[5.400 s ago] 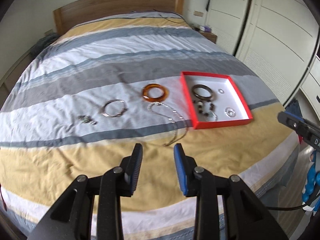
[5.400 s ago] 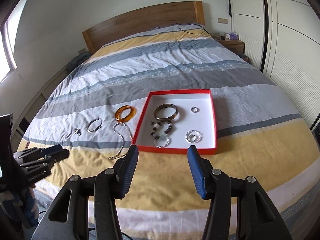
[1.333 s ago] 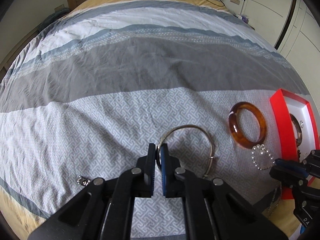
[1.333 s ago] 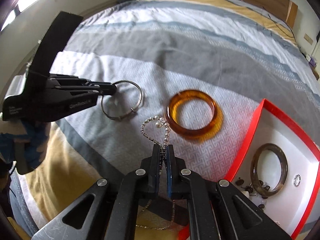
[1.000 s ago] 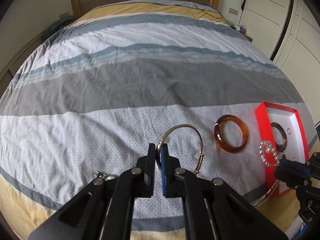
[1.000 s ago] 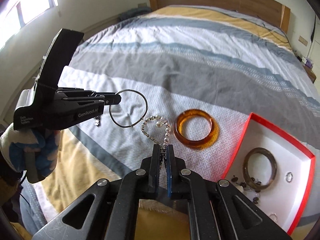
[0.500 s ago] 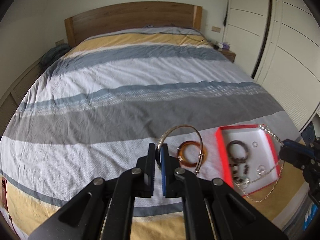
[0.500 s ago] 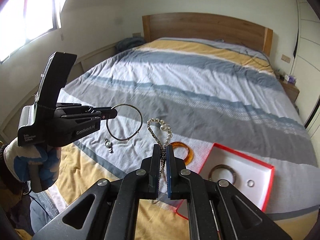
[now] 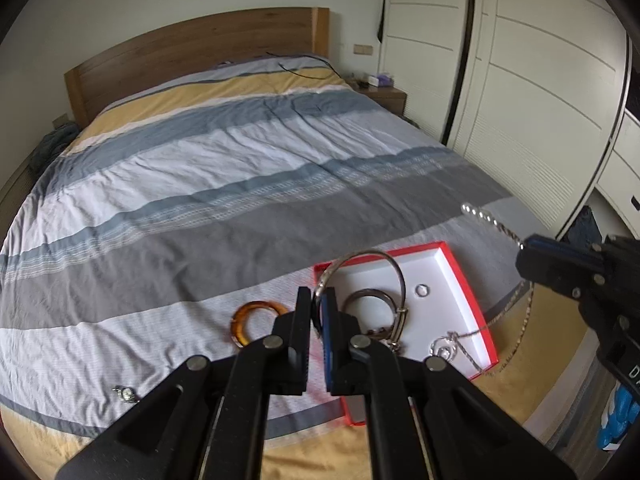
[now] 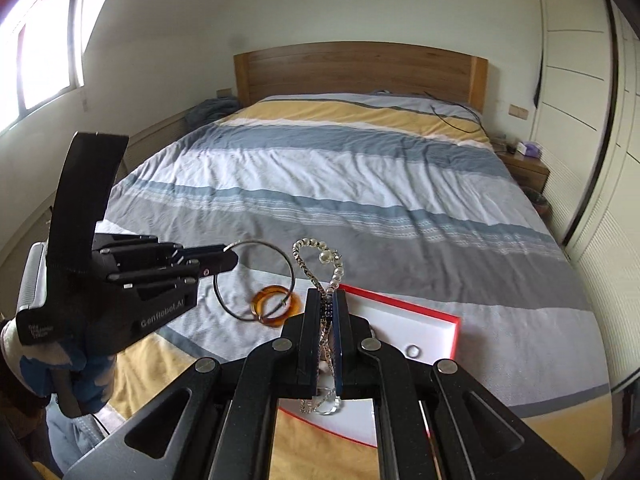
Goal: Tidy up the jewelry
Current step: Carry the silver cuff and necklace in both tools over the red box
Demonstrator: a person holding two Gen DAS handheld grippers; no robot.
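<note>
My left gripper (image 9: 318, 298) is shut on a thin silver bangle (image 9: 394, 270) and holds it in the air over the red box with white lining (image 9: 448, 280); it also shows in the right wrist view (image 10: 234, 258) with the bangle (image 10: 292, 268). My right gripper (image 10: 330, 300) is shut on a beaded silver necklace (image 10: 316, 250), lifted above the box (image 10: 436, 322); its chain hangs down to the box (image 9: 496, 224). An amber bangle (image 9: 248, 314) lies on the bed left of the box. A dark bangle (image 9: 366, 296) and a small ring (image 9: 421, 290) lie inside the box.
A small silver trinket (image 9: 126, 394) lies on the striped bedcover at the front left. The wooden headboard (image 10: 360, 72) is at the far end. White wardrobe doors (image 9: 520, 80) stand to the right, with a nightstand (image 9: 384, 94) beside the bed.
Both grippers closed on jewelry and lifted it off the bed. They have since risen and moved right, so the silver bangle and the necklace now hang over the red box.
</note>
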